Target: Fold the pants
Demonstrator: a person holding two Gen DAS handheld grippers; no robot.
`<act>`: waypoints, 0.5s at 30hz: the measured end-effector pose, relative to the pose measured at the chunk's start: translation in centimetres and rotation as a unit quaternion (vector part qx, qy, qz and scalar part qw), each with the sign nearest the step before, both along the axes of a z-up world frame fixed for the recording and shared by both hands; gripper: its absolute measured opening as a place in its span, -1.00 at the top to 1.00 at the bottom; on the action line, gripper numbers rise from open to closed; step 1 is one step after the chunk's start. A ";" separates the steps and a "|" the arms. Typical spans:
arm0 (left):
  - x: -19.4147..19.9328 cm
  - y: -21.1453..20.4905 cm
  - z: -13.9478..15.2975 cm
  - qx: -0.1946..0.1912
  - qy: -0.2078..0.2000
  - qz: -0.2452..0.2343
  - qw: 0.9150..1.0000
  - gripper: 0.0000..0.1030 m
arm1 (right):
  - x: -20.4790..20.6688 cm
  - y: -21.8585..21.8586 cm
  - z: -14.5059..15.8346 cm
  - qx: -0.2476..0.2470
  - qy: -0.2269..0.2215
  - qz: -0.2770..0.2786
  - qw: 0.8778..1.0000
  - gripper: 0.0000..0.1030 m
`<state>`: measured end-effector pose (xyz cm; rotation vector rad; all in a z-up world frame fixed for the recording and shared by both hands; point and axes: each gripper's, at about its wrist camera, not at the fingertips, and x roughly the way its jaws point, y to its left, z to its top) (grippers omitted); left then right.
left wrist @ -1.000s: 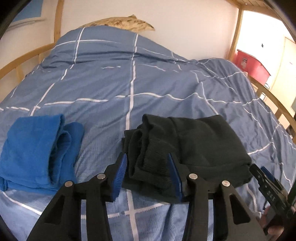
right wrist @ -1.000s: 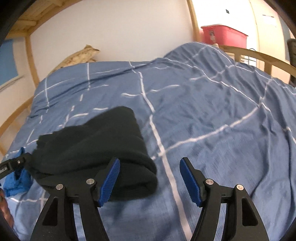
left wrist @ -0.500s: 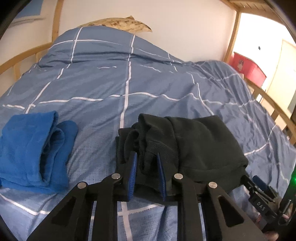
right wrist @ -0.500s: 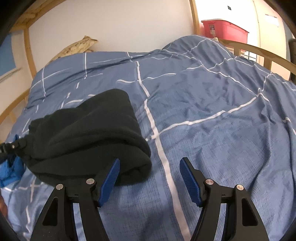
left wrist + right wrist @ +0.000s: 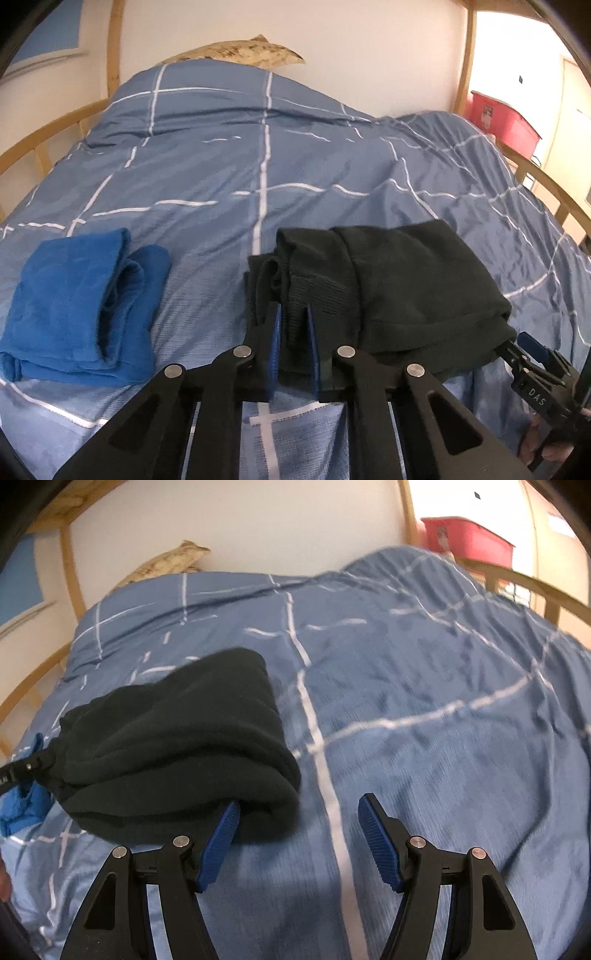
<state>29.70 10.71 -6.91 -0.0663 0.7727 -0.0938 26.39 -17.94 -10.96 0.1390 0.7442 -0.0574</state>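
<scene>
Folded black pants (image 5: 388, 288) lie on the blue checked duvet (image 5: 258, 166); they also show in the right wrist view (image 5: 177, 746). My left gripper (image 5: 293, 332) is shut on the ribbed near-left edge of the pants. My right gripper (image 5: 299, 819) is open at the pants' near-right corner, its left finger (image 5: 221, 830) touching the fabric and the right finger over bare duvet. Its tip also shows in the left wrist view (image 5: 532, 354) at the right of the pants.
Folded blue pants (image 5: 77, 306) lie to the left of the black ones. A wooden bed rail (image 5: 44, 136) runs around the bed. A red bin (image 5: 506, 122) stands beyond the right side. A patterned pillow (image 5: 236, 51) lies at the head.
My left gripper closed from wide open onto the ribbed edge of the black pants. The right gripper stayed open and edged closer to the pants' corner.
</scene>
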 end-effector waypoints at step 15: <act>-2.6 -0.2 0.9 0.025 -0.030 0.023 0.999 0.21 | -3.2 0.5 2.4 -0.047 -0.011 -0.006 0.999 -0.19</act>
